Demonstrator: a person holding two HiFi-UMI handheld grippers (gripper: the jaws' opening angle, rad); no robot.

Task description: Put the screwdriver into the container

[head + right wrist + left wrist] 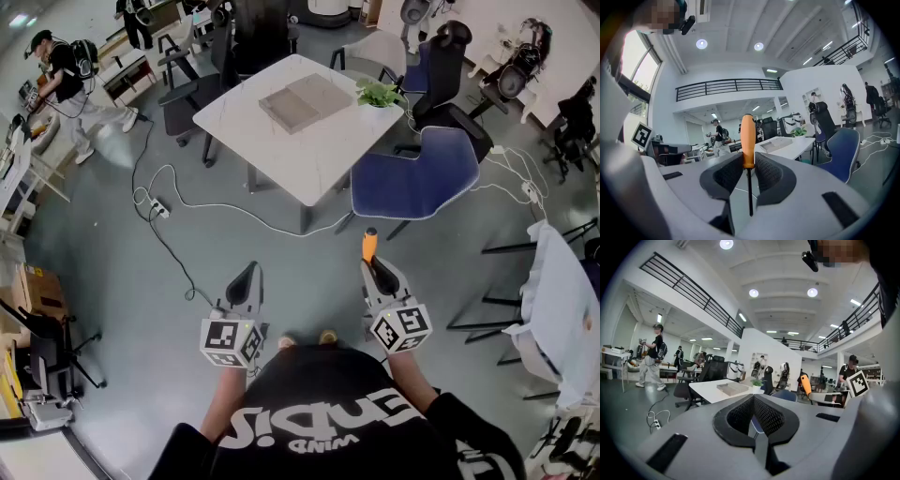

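My right gripper (pixel 371 265) (pixel 748 174) is shut on a screwdriver (pixel 748 143) with an orange handle (pixel 369 246); the handle sticks out past the jaws and the dark shaft runs back between them. The clear shallow container (pixel 305 101) (pixel 777 144) (pixel 732 388) lies on the white table (pixel 323 150), well ahead of both grippers. My left gripper (pixel 244 283) (pixel 754 416) is shut with nothing in it. From the left gripper view the orange handle (pixel 805 384) shows off to the right. Both grippers are held over the grey floor, short of the table.
A blue office chair (pixel 417 178) stands between my right gripper and the table. A small potted plant (pixel 379 94) sits on the table's right corner. White cables and a power strip (pixel 156 206) trail over the floor at left. A person (pixel 66 80) walks far left. Dark chairs ring the table.
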